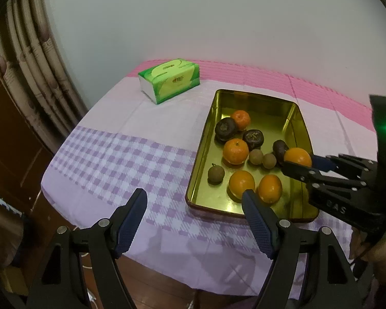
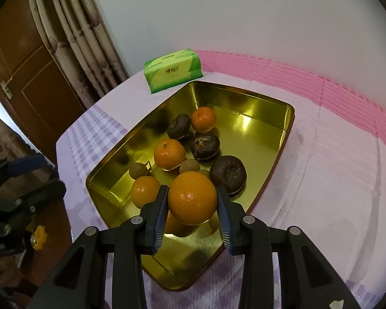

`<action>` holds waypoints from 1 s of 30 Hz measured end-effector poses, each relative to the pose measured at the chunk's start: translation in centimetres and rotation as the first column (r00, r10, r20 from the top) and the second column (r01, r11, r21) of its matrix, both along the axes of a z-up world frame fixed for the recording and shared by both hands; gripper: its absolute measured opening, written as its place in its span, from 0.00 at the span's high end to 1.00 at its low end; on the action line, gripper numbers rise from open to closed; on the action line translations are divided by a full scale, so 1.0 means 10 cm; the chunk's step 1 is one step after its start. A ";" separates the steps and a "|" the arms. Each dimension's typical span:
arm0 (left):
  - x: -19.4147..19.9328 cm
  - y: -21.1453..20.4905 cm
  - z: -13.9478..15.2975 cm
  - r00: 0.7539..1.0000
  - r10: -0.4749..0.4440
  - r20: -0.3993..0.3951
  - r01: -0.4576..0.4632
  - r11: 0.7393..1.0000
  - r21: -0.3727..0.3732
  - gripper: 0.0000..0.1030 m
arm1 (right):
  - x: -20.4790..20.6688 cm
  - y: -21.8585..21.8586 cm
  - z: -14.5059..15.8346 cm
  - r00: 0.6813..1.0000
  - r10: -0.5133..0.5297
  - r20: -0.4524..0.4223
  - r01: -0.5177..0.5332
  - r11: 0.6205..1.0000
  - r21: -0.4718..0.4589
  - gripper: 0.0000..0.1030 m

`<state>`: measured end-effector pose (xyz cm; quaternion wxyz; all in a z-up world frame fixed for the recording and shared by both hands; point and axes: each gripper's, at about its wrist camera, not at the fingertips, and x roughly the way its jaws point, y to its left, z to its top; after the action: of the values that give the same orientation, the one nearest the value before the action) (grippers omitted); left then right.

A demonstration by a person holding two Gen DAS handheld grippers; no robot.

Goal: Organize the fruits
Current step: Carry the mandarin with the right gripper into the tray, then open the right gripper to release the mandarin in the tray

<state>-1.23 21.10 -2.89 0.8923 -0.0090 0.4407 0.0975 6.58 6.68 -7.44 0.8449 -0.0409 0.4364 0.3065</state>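
Observation:
A gold metal tray [image 1: 208,128] lies on the checked tablecloth and holds several fruits: oranges [image 1: 235,151], dark brown wrinkled fruits [image 1: 225,128] and small tan round ones [image 1: 215,175]. My right gripper [image 2: 192,190] is shut on one orange [image 2: 192,200] and holds it just above the tray's near end. In the left wrist view the same gripper [image 1: 298,163] comes in from the right with that orange [image 1: 297,156]. My left gripper [image 1: 194,194] is open with nothing between its pads, at the tray's near left corner; its right fingertip overlaps an orange [image 1: 240,182] in the picture.
A green tissue pack [image 1: 169,79] stands behind the tray near the wall. The cloth's far band is pink [image 1: 270,77]. The table's left edge [image 1: 51,170] drops toward a curtain [image 1: 33,77] and a wooden door [image 2: 33,77].

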 end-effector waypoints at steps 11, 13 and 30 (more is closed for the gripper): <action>0.03 -0.07 -0.05 1.000 -0.022 -0.019 0.023 0.999 0.038 0.22 | 0.07 0.04 -0.08 1.000 -0.008 -0.011 0.008 1.000 -0.026 0.67; 0.03 -0.08 -0.06 0.999 -0.025 -0.023 0.026 0.999 0.042 0.22 | 0.07 0.04 -0.09 1.000 -0.009 -0.012 0.009 1.000 -0.023 0.67; 0.05 -0.15 -0.10 0.999 -0.039 -0.034 0.041 0.997 0.062 0.20 | 0.00 0.01 0.13 0.999 -0.026 0.030 0.025 0.999 0.031 0.65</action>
<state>-0.77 19.62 -3.91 0.8866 0.0294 0.4520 0.0937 6.62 6.75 -6.14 0.8558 -0.0270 0.4192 0.3019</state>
